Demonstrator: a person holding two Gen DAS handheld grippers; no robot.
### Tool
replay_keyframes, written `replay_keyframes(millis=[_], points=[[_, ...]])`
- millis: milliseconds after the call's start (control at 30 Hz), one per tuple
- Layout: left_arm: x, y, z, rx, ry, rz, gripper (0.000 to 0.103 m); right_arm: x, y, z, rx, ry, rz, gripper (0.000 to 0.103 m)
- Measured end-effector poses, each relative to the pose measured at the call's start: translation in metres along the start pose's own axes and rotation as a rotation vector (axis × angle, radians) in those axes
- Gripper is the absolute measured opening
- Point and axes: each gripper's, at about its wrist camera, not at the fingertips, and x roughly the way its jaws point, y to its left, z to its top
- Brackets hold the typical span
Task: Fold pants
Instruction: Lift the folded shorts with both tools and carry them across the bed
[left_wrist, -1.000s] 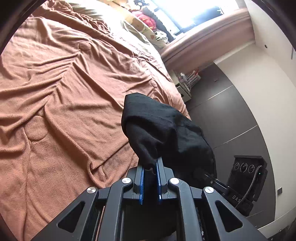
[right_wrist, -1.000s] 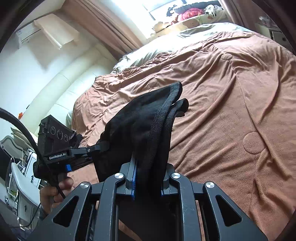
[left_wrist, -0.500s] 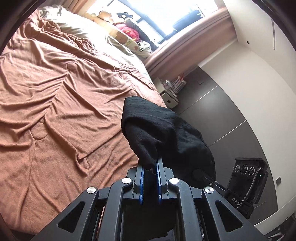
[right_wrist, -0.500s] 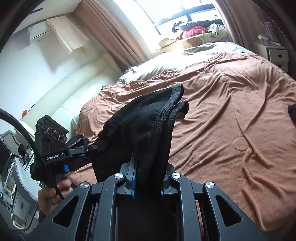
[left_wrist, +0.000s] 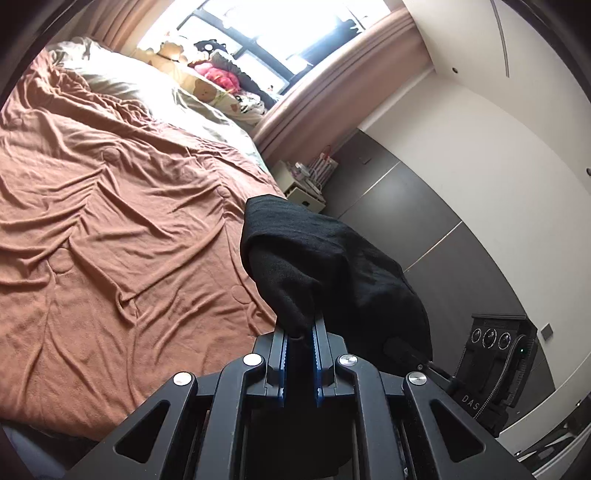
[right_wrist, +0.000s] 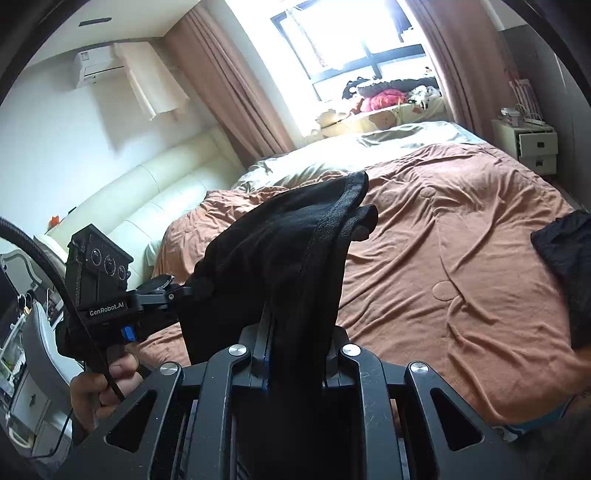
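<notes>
Garment: black knit fabric pants (left_wrist: 325, 258), bunched and lifted clear above the rumpled rust-brown bedspread (left_wrist: 110, 221).
Left gripper (left_wrist: 300, 332): clamped on one bunched edge of the pants.
Right gripper (right_wrist: 295, 332): clamped on the ribbed waistband edge.
Done: pants picked up, held between both grippers over the bedspread.
Left: spreading flat on the bedspread; all folds; none visible yet.
Nearby: separate dark cloth (right_wrist: 565, 266) at the bedspread's right edge.

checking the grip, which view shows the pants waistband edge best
The right wrist view: the ribbed waistband edge of the black pants runs up from the right gripper. The left wrist view shows only bunched cloth in the left gripper.
</notes>
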Motion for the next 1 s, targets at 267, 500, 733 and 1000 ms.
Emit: replay_keyframes(millis=[267, 500, 733, 1000], points=[[0.028, -0.054, -0.005, 0.074, 0.013, -0.031, 0.011, -0.05, -0.025, -0.001, -0.011, -0.057, -0.02, 0.015], [0.077, -0.095, -0.002, 0.109, 0.049, -0.085, 0.011, -0.088, -0.055, 0.002, -0.001, -0.098, -0.075, 0.015], [0.133, -0.133, -0.003, 0.151, 0.1, -0.136, 0.011, -0.116, -0.081, 0.006, 0.01, -0.129, -0.132, 0.015], [0.201, -0.169, -0.004, 0.198, 0.156, -0.187, 0.011, -0.14, -0.101, 0.006, 0.04, -0.145, -0.181, 0.015]])
